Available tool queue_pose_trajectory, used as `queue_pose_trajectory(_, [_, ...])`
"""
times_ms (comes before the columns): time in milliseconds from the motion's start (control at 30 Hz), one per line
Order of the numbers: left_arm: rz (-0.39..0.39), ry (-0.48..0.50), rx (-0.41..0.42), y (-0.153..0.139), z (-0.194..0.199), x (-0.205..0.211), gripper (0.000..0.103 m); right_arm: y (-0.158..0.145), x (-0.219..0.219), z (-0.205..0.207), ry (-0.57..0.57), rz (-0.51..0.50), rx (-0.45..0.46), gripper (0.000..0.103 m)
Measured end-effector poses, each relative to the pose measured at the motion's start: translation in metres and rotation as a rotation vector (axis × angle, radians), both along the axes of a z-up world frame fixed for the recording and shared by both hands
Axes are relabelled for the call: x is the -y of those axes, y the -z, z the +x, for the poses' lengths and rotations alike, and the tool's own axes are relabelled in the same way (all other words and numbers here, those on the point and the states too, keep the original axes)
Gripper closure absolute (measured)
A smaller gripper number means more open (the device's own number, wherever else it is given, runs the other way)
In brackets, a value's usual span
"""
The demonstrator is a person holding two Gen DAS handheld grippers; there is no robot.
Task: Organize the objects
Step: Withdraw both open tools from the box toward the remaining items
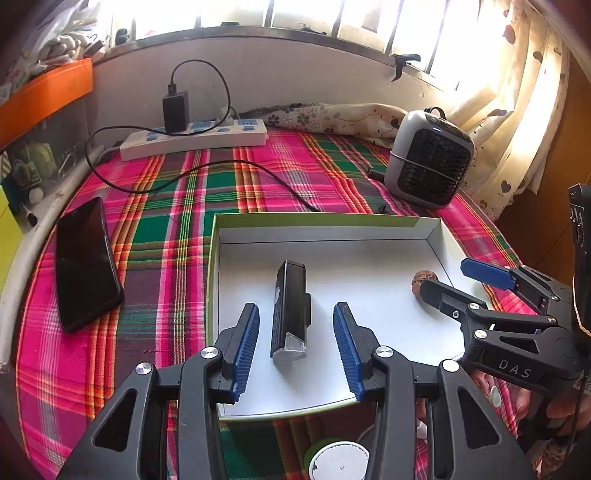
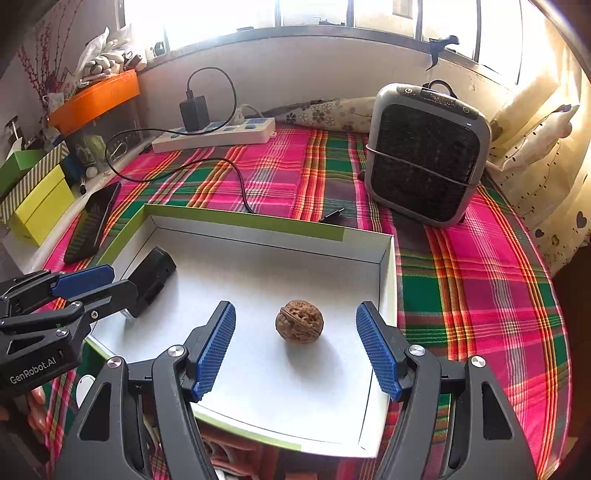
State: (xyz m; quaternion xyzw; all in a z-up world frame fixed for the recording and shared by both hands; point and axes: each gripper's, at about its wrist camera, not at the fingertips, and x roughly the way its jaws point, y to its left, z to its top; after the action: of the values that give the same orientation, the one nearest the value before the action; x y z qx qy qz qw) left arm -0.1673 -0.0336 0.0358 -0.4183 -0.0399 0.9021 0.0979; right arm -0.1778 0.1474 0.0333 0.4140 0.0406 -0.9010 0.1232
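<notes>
Nearest to us, our left gripper stands spread, its ribbed blue pads on either side of a black boxy bike light without touching it. The light lies flat on the white floor of a shallow cardboard tray, its clear lens end towards us; its finish looks matte with a dotted grip patch. Our right gripper is spread wide too, its pads well clear of a walnut, round, brown and deeply wrinkled, which sits alone on the tray floor near the right wall. Nothing is pinched by either tool.

The tray has smooth white inner walls and a green outer edge; its near rim is partly hidden behind our black plastic gripper arms. In the left wrist view the walnut is half covered by the right gripper's finger, and below that tool we see only fingertips of a hand. A round white-topped thing at the bottom edge is cut off; we cannot tell what it is.

The tray rests on a woven plaid cloth in pink, green and orange. To the left lies a glossy black phone. Further back stands a rounded grey fan with a dark mesh grille, and a white power strip carrying a black charger and looping cable. Beyond, the window is blown out by glare.
</notes>
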Motion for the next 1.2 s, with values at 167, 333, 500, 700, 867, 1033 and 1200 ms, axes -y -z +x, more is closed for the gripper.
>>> queue_pose_trajectory(167, [-0.001, -0.006, -0.023, -0.009, 0.014, 0.001, 0.063, -0.006, -0.004, 0.013, 0.008, -0.001, -0.012, 0.035])
queue_pose_trajectory(333, [-0.005, -0.004, -0.037, -0.014, 0.028, 0.000, 0.063, -0.012, -0.011, 0.025, 0.021, -0.015, -0.019, 0.035])
queue_pose_trajectory(500, [-0.003, 0.001, -0.051, -0.018, 0.043, 0.001, 0.063, -0.017, -0.017, 0.042, 0.025, -0.008, -0.044, 0.035])
queue_pose_trajectory(700, [0.016, -0.011, -0.062, -0.019, 0.061, 0.007, 0.063, -0.021, -0.026, 0.062, 0.031, -0.012, -0.059, 0.035])
queue_pose_trajectory(867, [0.017, -0.013, -0.059, -0.016, 0.076, 0.010, 0.063, -0.019, -0.037, 0.077, 0.041, -0.020, -0.055, 0.035])
queue_pose_trajectory(1033, [0.028, -0.015, -0.064, -0.010, 0.092, 0.015, 0.063, -0.015, -0.048, 0.092, 0.053, -0.026, -0.062, 0.035])
queue_pose_trajectory(1200, [0.039, -0.024, -0.043, 0.000, 0.101, 0.022, 0.063, -0.007, -0.059, 0.106, 0.058, -0.040, -0.049, 0.035])
